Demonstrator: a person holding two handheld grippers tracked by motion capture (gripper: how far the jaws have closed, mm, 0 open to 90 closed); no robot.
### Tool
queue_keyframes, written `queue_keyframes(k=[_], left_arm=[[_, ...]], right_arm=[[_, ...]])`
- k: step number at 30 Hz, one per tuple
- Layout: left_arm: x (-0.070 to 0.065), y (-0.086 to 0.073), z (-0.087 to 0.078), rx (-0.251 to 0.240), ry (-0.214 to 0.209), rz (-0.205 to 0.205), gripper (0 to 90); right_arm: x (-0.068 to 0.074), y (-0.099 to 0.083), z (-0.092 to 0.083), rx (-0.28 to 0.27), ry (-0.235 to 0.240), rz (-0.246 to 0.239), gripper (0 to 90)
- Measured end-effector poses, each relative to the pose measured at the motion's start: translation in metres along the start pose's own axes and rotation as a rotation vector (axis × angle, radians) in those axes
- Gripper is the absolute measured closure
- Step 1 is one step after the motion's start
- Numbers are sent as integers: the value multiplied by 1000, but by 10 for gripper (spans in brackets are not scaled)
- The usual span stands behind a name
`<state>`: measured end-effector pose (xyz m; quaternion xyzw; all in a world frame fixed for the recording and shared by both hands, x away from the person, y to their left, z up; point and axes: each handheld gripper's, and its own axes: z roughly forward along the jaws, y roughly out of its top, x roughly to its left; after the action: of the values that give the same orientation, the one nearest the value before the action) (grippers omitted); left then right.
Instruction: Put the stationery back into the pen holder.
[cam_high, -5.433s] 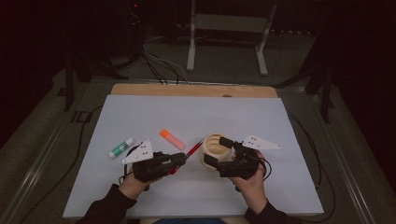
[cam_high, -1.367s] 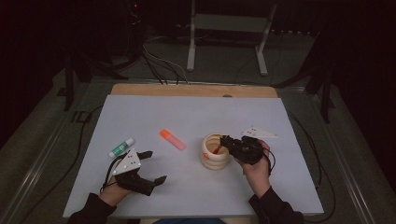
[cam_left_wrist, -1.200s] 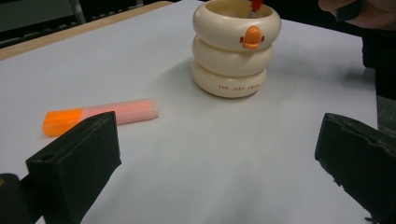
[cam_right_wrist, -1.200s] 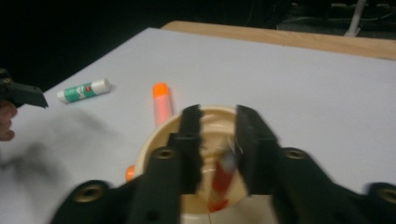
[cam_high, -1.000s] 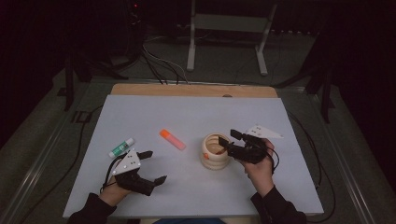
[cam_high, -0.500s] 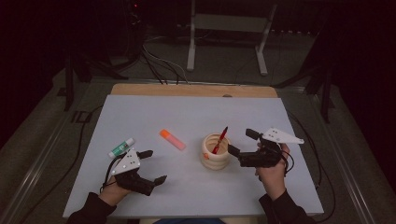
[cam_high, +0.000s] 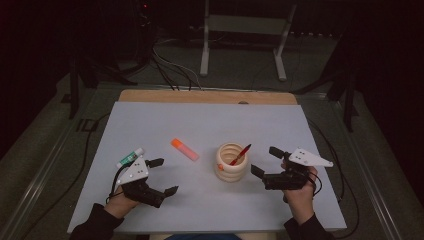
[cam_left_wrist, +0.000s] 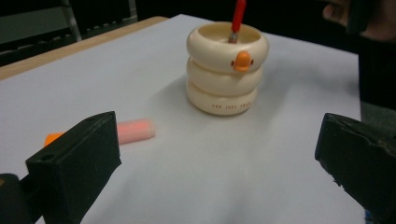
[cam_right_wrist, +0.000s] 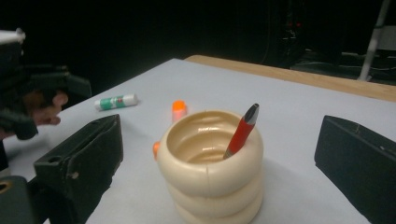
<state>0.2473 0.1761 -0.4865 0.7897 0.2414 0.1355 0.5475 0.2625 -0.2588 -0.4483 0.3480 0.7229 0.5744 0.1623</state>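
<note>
red pen (cam_high: 240, 154) leans inside the cream ringed pen holder (cam_high: 231, 163), already dropped in; right gripper (cam_high: 264, 162) just beside the holder, its jaws just opened wide and empty; back it off level, clear of the rim; left gripper (cam_high: 163, 176) rests spread, empty.

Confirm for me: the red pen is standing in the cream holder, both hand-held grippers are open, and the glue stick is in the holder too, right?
Not quite. The glue stick lies on the table by the left hand-held gripper, as the high view shows. The red pen does stand in the cream holder, and the right hand-held gripper is open as well.
</note>
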Motion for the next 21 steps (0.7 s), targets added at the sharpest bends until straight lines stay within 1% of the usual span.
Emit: queue_keyframes(k=[3,6,9,10,13,16,18,21], left_arm=[[2,4,-4,-12,8,-8,6],[7,7,-10,-24,36,-13,6],[15,9,-19,-33,67,-15,6],[15,9,-19,-33,67,-15,6],[25,7,-31,-32,105,-13,6],[37,3,-41,-35,131,-27,6],[45,-1,-48,-27,159,-32,6],[58,-8,-59,-28,190,-62,6]], right_arm=[[0,-4,-1,1,9,3,8],[-1,-5,-5,-11,14,3,9],[-1,-6,-7,-17,18,-1,8],[-1,-6,-7,-17,18,-1,8],[0,-6,-8,-22,23,-5,9],[0,-6,-9,-28,26,-2,8],[-1,-6,-9,-34,29,0,9],[-1,-6,-10,-37,33,-1,9]])
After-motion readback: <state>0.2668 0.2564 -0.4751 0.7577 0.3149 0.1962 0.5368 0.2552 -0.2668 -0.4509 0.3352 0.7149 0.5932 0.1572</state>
